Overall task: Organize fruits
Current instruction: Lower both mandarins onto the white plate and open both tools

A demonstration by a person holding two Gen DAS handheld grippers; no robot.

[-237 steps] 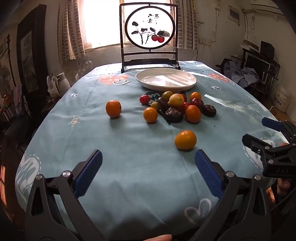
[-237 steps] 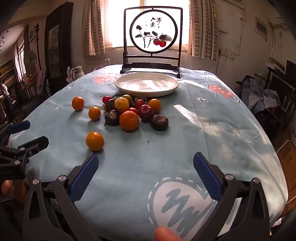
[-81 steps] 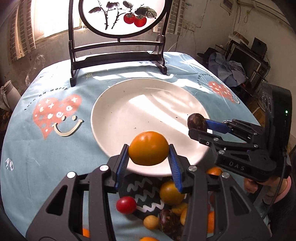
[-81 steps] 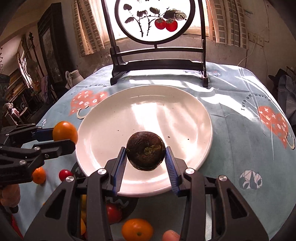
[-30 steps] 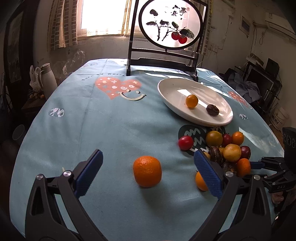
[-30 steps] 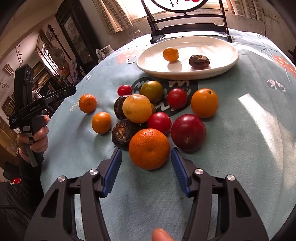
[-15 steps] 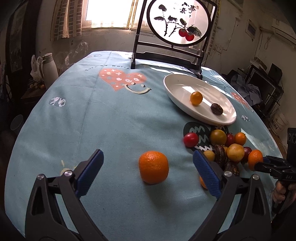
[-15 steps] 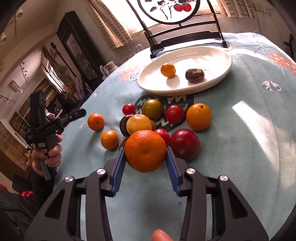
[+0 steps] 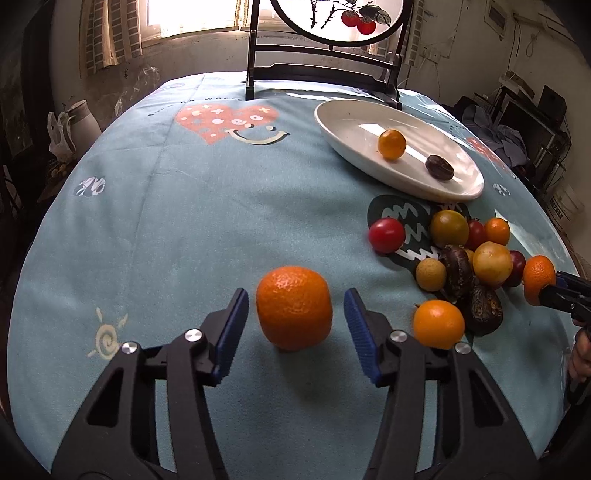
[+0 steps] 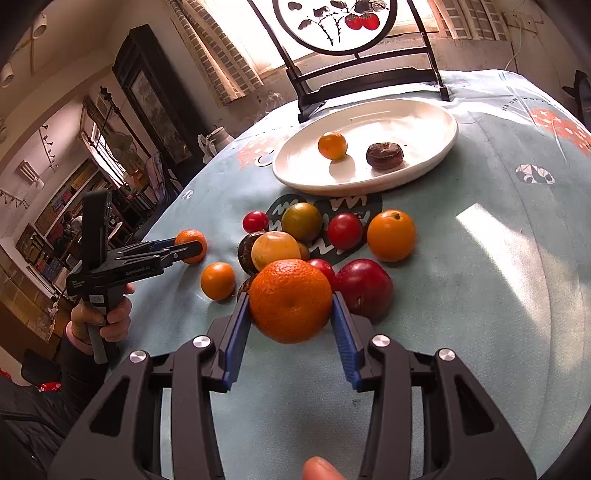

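Note:
My left gripper (image 9: 293, 325) is open, its blue pads on either side of a bumpy orange mandarin (image 9: 294, 307) that rests on the blue tablecloth, with small gaps on both sides. My right gripper (image 10: 290, 334) is shut on another mandarin (image 10: 290, 300) and holds it above the fruit pile (image 10: 325, 236). The white plate (image 10: 432, 147) holds a small orange fruit (image 10: 332, 145) and a dark brown fruit (image 10: 385, 155). In the right wrist view the left gripper (image 10: 186, 250) shows around its mandarin (image 10: 191, 240).
A dark-framed round screen with painted red fruit (image 9: 332, 22) stands behind the plate (image 9: 340, 122). A small orange (image 9: 438, 324) lies just right of my left gripper. A white jug (image 9: 83, 120) stands off the table's left edge.
My left gripper has moved forward and narrowed around the lone mandarin. My right gripper has lifted its mandarin a little higher above the pile.

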